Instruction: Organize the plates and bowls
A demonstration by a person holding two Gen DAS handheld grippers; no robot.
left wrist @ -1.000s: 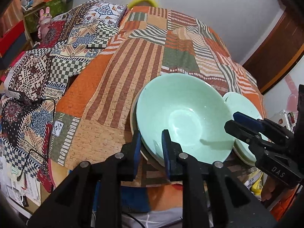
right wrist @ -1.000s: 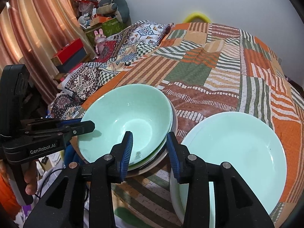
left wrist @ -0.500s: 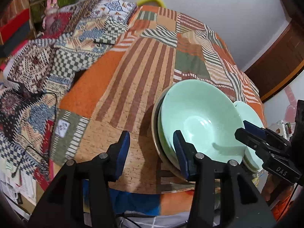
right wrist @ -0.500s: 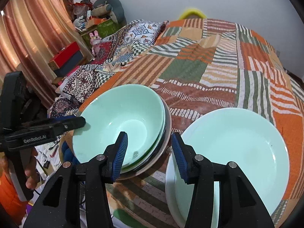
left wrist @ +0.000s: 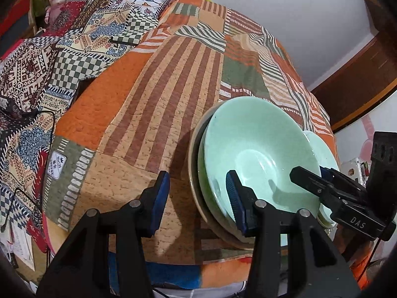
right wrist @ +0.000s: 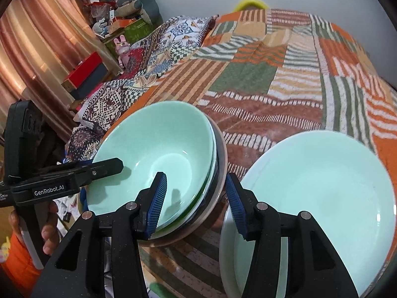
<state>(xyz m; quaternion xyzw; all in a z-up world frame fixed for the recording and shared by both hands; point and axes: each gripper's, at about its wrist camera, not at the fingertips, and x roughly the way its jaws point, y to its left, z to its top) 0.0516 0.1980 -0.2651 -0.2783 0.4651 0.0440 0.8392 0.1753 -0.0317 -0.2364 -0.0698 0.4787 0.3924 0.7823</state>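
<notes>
A pale green bowl [left wrist: 258, 154] [right wrist: 158, 154] tops a stack of bowls on a patchwork bedspread [left wrist: 153, 114] near its front edge. A stack of pale green plates [right wrist: 317, 188] lies to its right; only its edge shows in the left wrist view [left wrist: 325, 146]. My left gripper [left wrist: 197, 198] is open and empty, its jaws either side of the stack's left rim. My right gripper [right wrist: 196, 198] is open and empty, its jaws either side of the stack's right rim.
A second patterned quilt [left wrist: 62, 57] lies heaped along the bed's left side. Boxes and toys [right wrist: 116, 32] stand by the curtain at the far left. A cable [left wrist: 37, 124] runs over the left edge. The wall is behind the bed.
Both grippers have opened wider. The left one let go of the bowl's rim and shifted left, so the bowl stack now sits more to its right.
</notes>
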